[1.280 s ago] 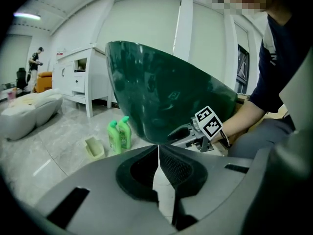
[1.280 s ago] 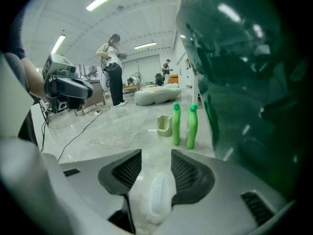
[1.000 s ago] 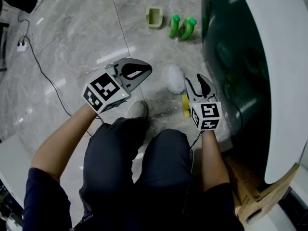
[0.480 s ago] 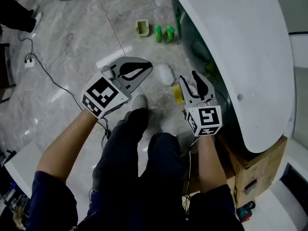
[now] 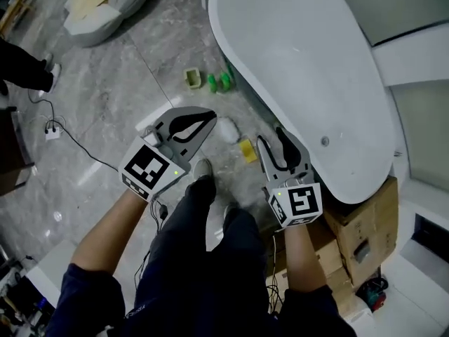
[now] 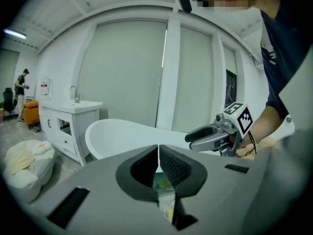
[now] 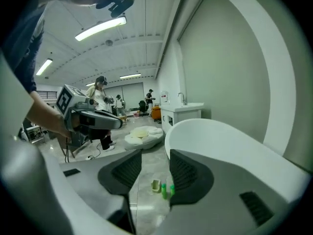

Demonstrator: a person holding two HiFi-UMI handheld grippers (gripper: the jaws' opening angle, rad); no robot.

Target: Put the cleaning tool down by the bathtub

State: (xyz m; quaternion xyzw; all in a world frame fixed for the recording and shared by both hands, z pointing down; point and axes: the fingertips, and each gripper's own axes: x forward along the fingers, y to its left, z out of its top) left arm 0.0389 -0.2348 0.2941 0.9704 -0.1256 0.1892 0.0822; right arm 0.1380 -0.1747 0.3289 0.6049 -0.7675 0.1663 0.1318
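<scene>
Floor [image 5: 119,83] beside the bathtub [image 5: 295,62] carries the cleaning tool [image 5: 226,130], a white fluffy pad with a yellow piece next to it. It lies just off the tub's wall and neither gripper touches it, so I judge the putting-down done. My left gripper [image 5: 210,116] hovers near it with fingers pressed together on nothing, and my right gripper [image 5: 271,136] hangs by the tub's edge with fingers spread and empty, both held clear, I think, so as not to knock it.
</scene>
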